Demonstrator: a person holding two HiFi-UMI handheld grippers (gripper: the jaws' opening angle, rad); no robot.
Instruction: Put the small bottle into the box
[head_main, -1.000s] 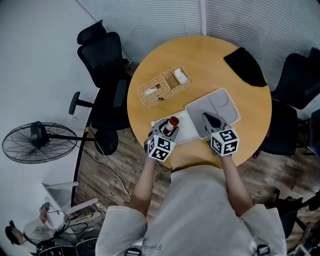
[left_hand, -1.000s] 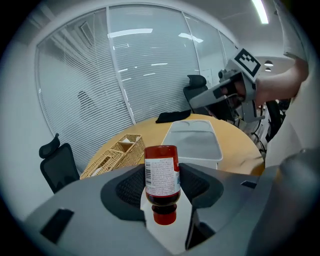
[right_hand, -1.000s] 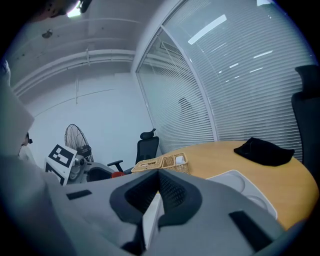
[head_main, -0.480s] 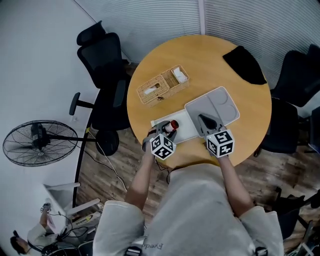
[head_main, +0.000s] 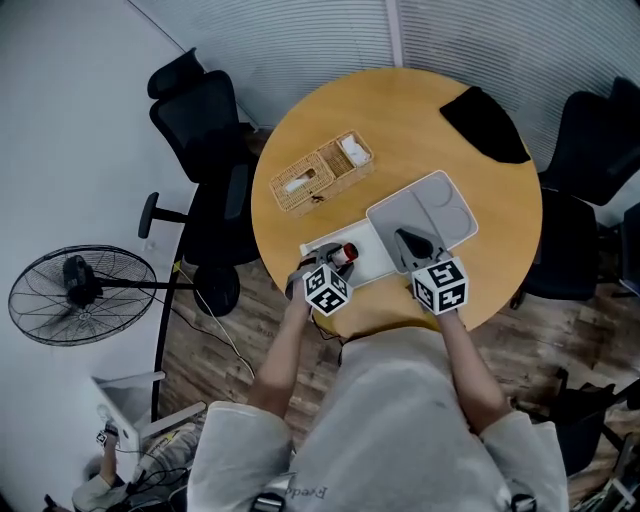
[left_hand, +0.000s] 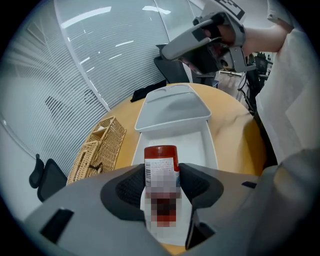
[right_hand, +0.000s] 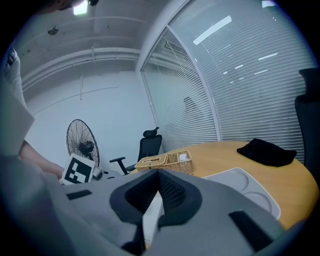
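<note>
The small bottle (left_hand: 161, 167), red-capped with a white label, sits between the jaws of my left gripper (left_hand: 161, 186), whose pads press both its sides. In the head view the bottle (head_main: 348, 251) lies tilted over the near left end of the white box (head_main: 372, 262), with the left gripper (head_main: 331, 263) at the table's near edge. The box (left_hand: 196, 145) is shallow and open. A grey lid (head_main: 428, 208) rests at its right end. My right gripper (head_main: 408, 242) is shut with nothing in it, its tip over the lid's near corner; its pads (right_hand: 172, 192) meet.
A wicker basket (head_main: 322, 172) holding small items stands at the table's far left. A black cloth (head_main: 485, 125) lies at the far right. Office chairs (head_main: 205, 120) stand left of the round table (head_main: 400, 120), more chairs (head_main: 590, 150) at the right, and a floor fan (head_main: 80, 290) at the left.
The left gripper has drawn back toward the near edge and lowered the bottle from upright to tilted over the box. The right gripper shifted slightly left.
</note>
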